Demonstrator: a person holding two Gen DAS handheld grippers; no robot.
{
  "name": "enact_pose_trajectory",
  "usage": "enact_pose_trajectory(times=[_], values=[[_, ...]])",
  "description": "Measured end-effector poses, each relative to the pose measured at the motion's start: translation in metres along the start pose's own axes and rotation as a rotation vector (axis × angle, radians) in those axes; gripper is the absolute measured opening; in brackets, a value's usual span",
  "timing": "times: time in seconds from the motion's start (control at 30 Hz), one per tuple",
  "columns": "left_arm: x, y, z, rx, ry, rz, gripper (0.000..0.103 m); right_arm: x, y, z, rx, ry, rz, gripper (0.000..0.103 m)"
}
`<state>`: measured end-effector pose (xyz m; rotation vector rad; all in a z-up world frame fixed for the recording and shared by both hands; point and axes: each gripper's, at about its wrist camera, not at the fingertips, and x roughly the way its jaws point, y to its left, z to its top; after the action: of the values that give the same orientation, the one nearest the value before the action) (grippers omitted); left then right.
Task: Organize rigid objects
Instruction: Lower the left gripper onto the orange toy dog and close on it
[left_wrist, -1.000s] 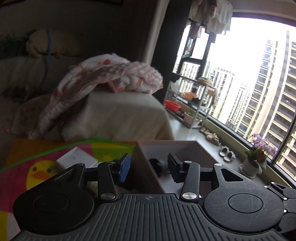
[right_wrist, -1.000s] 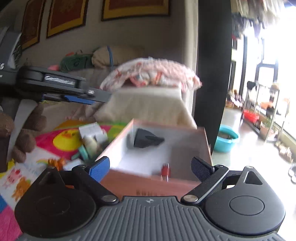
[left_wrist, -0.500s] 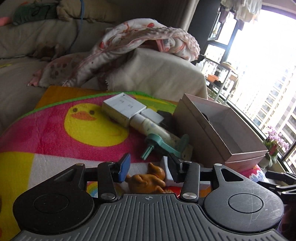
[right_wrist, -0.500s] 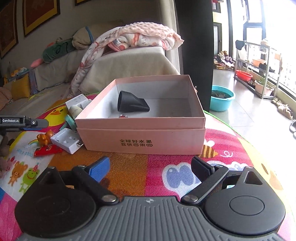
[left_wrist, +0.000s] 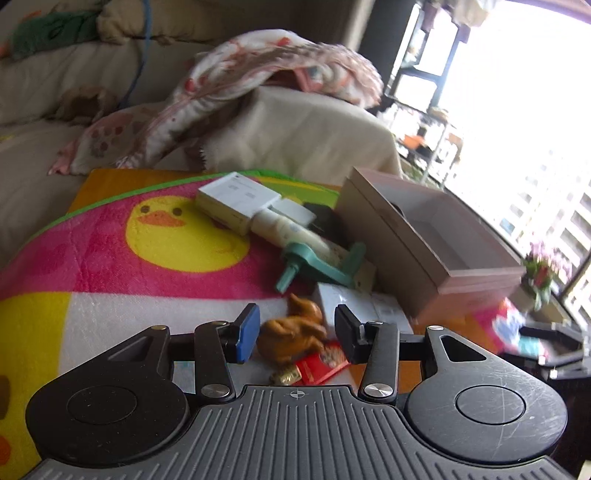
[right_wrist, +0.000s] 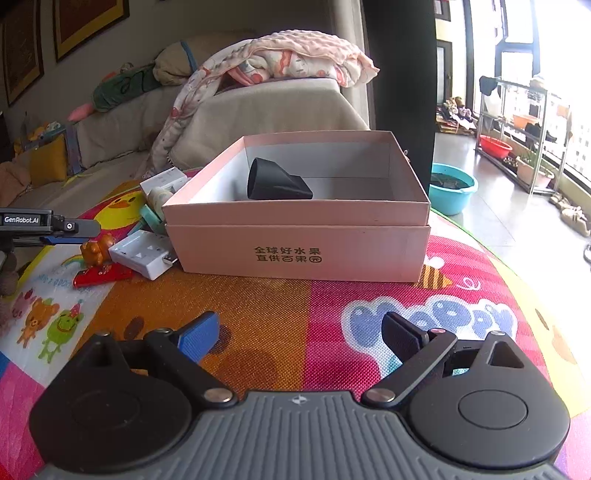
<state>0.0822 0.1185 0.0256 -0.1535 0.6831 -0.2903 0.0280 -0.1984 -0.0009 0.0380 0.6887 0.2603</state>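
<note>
In the left wrist view, the left gripper (left_wrist: 293, 334) hangs low over the mat (left_wrist: 110, 258) with its fingers spread, and the brown figurine (left_wrist: 291, 334) lies between the two pads, which seem just clear of it on either side; nothing is grasped. The landmark here is the pink box (left_wrist: 424, 251): the figurine sits near its front corner, a white charger (left_wrist: 364, 308) lies between figurine and box, a red packet (left_wrist: 321, 365) lies under the figurine's near side, and a teal tool (left_wrist: 321, 266), a cream tube (left_wrist: 284, 229) and a white carton (left_wrist: 236, 195) trail away along the box's left wall. All of these are outside the box. In the right wrist view, the right gripper (right_wrist: 299, 338) rests released and empty over bare mat, well in front of the box (right_wrist: 299, 243). Inside the box only a black nozzle (right_wrist: 277, 184) shows, toward the back left; the front part of the floor is hidden behind the wall. The figurine (right_wrist: 96, 248), charger (right_wrist: 142, 253) and packet (right_wrist: 99, 275) lie just left of the box, with the left gripper's tip reaching in beside the figurine. By this showing the sorting is barely begun: one item is boxed, at least six are left, and the figurine looks like the next to go.
</note>
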Motion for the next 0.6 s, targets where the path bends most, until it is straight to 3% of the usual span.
enact_pose_trajectory(times=[0.2,0.4,0.5,0.6], values=[[-0.009,-0.015,-0.015,0.103,0.042,-0.039,0.049,-0.002,0.005,-0.001,-0.026,0.000,0.008,0.095],[0.007,-0.021,-0.016,0.142,0.083,-0.004,0.049,0.002,0.007,-0.001,-0.038,0.026,0.017,0.095],[0.016,-0.027,-0.018,0.143,0.117,-0.036,0.048,0.004,0.006,-0.001,-0.028,0.039,0.016,0.095],[0.013,-0.044,-0.021,0.238,0.146,-0.100,0.047,0.004,0.006,-0.002,-0.025,0.041,0.012,0.095]])
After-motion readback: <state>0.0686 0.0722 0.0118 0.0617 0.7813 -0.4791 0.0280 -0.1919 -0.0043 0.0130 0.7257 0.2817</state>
